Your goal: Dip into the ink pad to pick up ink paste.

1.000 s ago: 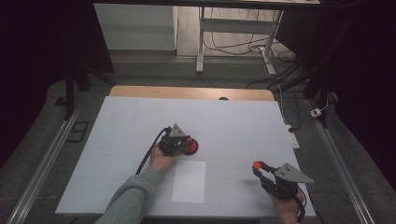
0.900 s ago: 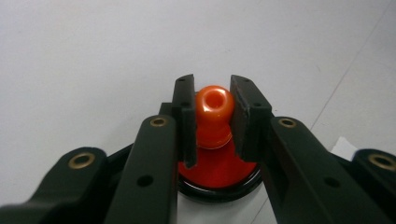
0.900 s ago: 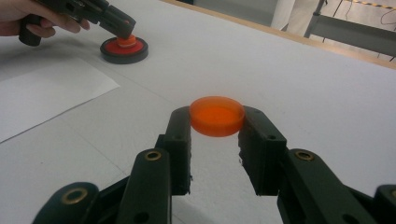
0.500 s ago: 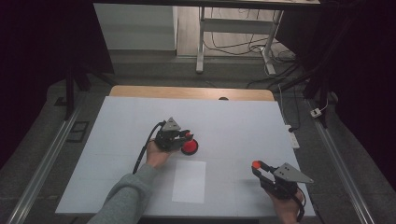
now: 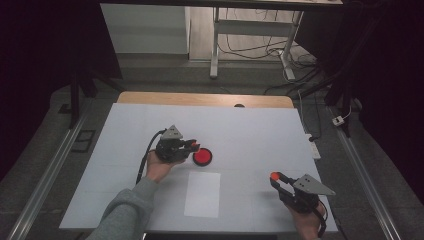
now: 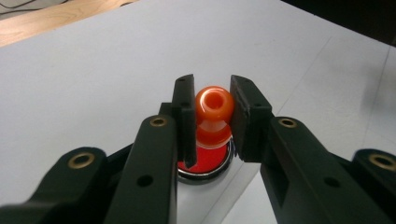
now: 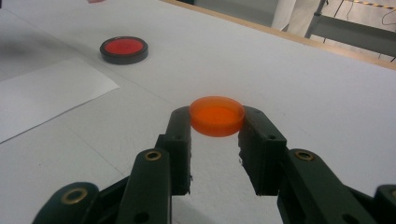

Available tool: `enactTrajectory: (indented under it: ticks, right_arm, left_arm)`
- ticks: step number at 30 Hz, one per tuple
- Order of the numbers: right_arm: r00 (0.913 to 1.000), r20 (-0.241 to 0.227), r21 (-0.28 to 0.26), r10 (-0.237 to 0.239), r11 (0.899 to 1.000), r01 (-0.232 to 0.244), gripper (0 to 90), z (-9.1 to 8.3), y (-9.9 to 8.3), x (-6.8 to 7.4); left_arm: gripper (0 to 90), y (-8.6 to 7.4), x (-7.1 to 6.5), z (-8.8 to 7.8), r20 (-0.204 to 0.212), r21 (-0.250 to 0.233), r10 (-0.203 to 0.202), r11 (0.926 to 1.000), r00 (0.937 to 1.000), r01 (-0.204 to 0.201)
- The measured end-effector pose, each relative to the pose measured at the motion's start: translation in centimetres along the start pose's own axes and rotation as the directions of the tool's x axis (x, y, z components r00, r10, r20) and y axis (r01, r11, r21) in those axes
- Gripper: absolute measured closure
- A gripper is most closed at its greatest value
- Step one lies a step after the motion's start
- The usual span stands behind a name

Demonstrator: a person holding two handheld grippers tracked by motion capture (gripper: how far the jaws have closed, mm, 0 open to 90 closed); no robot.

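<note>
Left gripper [image 6: 212,116] clamps an orange knobbed stamp [image 6: 213,114] between its jaws, just above the red ink pad [image 5: 202,156] mid-table; right gripper [image 7: 216,122] pinches an orange disc [image 7: 217,115] by its rim, near the table's right front corner

There are two grippers, the left gripper [image 5: 192,145] and the right gripper [image 5: 276,178]. One orange knobbed piece [image 6: 213,114], one flat orange disc [image 7: 216,115], one black-rimmed red dish [image 5: 202,157], one white paper sheet [image 5: 202,194], all on one table [image 5: 260,135].
</note>
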State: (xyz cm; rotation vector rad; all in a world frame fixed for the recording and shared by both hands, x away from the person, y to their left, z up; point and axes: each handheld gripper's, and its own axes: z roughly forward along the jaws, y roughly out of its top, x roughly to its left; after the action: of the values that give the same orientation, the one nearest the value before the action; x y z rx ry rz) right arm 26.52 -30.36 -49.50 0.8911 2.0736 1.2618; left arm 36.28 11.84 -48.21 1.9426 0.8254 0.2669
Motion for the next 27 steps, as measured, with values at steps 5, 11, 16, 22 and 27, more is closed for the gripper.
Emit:
enactTrajectory:
  ticks: [5,11,16,22,27]
  right_arm:
    - [1.0000,0.001,-0.001,0.001,1.000,-0.001,64.3,0.0,0.0,-0.1]
    - [1.0000,0.005,0.001,0.006,1.000,-0.006,64.3,-0.1,-0.1,-0.2]
    - [0.9999,0.011,0.003,0.005,1.000,-0.005,64.3,0.0,-0.1,-0.2]
    - [1.0000,0.002,0.005,0.003,1.000,-0.003,64.3,0.1,-0.1,-0.2]
    - [1.0000,0.000,0.005,0.003,1.000,-0.003,64.3,0.2,0.0,-0.2]
  left_arm:
    - [72.4,-0.1,-0.3,-1.0,0.018,-0.006,-0.011,0.9999,0.9998,0.011]
    - [72.3,-0.3,-1.0,-2.0,0.036,-0.012,0.006,0.9999,0.9993,-0.005]
    - [72.3,-0.9,-1.0,-2.4,0.043,-0.012,0.008,0.9999,0.9990,-0.007]
    - [72.3,-1.5,-1.3,-3.3,0.058,-0.022,0.026,0.9994,0.9980,-0.025]
    - [72.2,-1.7,-1.8,-4.0,0.065,-0.028,0.043,0.9987,0.9969,-0.042]
